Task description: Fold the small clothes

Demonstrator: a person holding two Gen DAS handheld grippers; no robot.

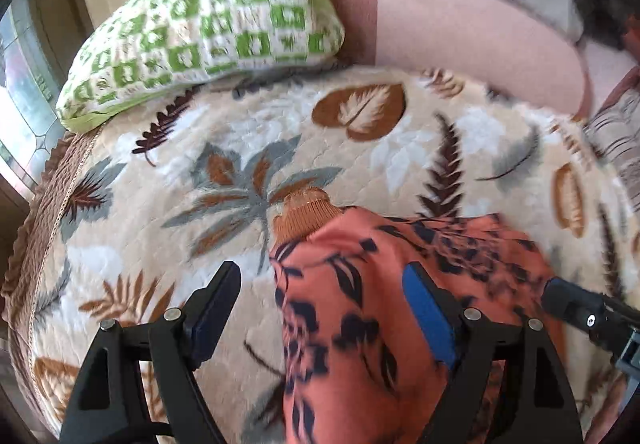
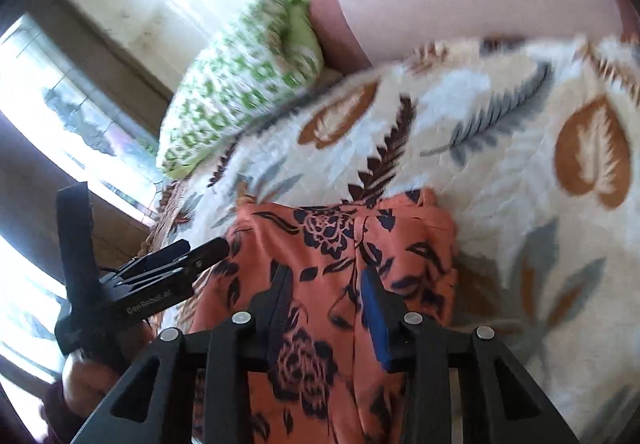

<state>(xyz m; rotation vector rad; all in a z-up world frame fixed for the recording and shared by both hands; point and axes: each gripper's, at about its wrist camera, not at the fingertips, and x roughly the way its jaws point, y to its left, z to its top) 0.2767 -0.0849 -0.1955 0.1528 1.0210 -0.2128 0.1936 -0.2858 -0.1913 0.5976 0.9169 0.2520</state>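
One "GenRobot.ai" mark, left hand-held gripper point(image 2: 212, 244)

The garment point(image 1: 360, 308) lies on the blanket point(image 1: 360, 160) that covers the bed, at its near edge, with its ribbed cuff point(image 1: 304, 216) at the far-left corner pointing toward the pillow point(image 1: 208, 40). The pillow rests at the far left of the bed, touching a bolster point(image 1: 460, 32) that runs along the far side to the right (a window point(image 2: 68, 112) stands behind and left of the pillow). The left gripper point(image 1: 320, 304) hangs over the garment's left edge and the right gripper point(image 2: 326, 298) over its middle.
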